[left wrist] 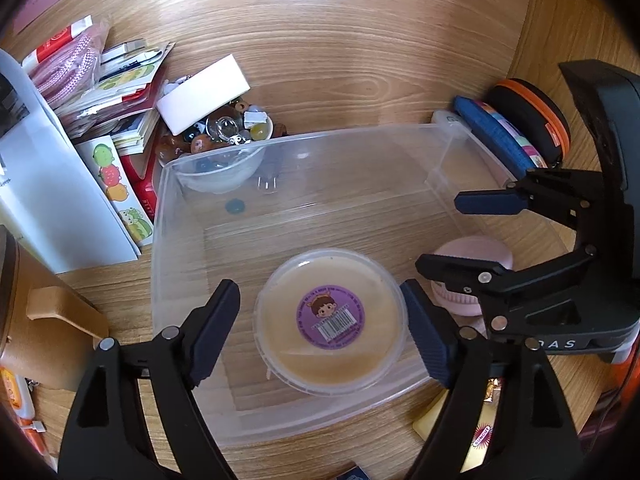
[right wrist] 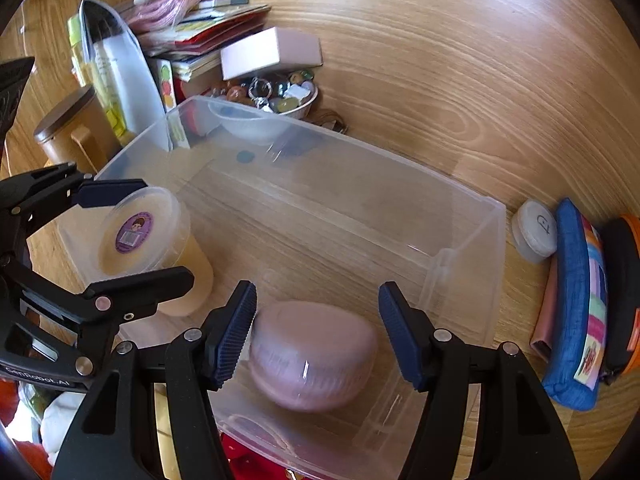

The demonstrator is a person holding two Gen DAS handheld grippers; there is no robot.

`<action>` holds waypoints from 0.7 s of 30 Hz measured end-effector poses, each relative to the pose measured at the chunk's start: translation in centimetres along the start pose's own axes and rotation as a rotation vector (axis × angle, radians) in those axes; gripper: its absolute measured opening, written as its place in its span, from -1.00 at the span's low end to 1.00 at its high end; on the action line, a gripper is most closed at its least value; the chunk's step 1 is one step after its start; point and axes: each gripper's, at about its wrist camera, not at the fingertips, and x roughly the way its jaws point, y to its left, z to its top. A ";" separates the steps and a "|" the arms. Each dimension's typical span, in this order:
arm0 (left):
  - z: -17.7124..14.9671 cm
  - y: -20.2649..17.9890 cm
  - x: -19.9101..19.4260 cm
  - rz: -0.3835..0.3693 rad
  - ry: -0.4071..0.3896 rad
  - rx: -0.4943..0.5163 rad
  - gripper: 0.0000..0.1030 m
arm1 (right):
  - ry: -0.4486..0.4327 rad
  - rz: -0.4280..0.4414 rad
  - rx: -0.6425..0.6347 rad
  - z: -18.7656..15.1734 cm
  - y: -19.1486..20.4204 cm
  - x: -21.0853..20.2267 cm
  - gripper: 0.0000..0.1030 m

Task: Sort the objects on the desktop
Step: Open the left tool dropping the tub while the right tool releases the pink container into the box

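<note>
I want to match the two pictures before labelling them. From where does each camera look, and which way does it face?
Left wrist: sits on the left gripper, looks down along its open fingers at the round tub in the clear bin; the right gripper shows at right.
Right wrist: sits on the right gripper, looks down at the pink object in the bin's other end; the left gripper shows at left.
Shared: bin, tub, bead bowl, blue pouch.

Light wood-grain desk (left wrist: 340,40), bright daylight glare.
</note>
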 end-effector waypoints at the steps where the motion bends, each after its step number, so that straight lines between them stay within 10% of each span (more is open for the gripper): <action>1: 0.0 0.0 0.0 -0.002 -0.001 0.001 0.59 | 0.008 0.004 -0.007 0.1 0.0 0.1 0.16; 21: 0.3 0.3 -2.5 -0.036 -0.060 -0.015 0.80 | -0.020 -0.057 -0.009 -1.5 -0.4 -3.0 0.44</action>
